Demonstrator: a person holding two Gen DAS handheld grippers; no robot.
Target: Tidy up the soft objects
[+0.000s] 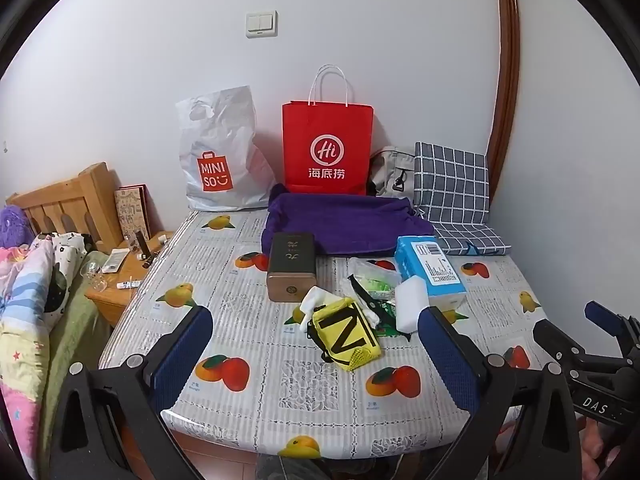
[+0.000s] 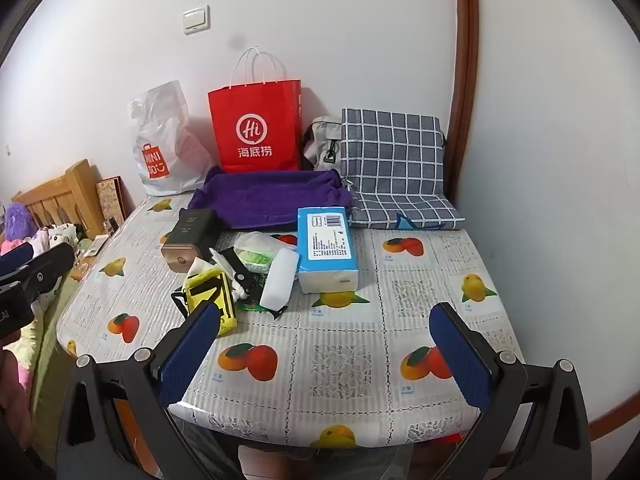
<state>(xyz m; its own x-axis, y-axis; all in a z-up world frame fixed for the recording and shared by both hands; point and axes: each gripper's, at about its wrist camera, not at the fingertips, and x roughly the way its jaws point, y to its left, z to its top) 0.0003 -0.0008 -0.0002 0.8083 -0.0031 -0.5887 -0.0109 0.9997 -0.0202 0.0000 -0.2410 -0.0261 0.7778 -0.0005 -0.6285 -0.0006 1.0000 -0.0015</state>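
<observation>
Both claws hover spread wide and empty over the near edge of the table point(image 1: 248, 408) with its fruit-print plastic cover: the left claw point(image 1: 316, 364) and the right claw point(image 2: 326, 354). Mid-table lies a clutter: a yellow fabric pouch with black lettering point(image 1: 346, 334), a white foam sponge block point(image 1: 412, 302), a blue-wrapped tissue pack point(image 1: 430, 270) and a dark rectangular tin box point(image 1: 292, 266). Behind them a folded purple towel point(image 1: 340, 222) lies beside a grey checked cushion point(image 1: 452, 188)
</observation>
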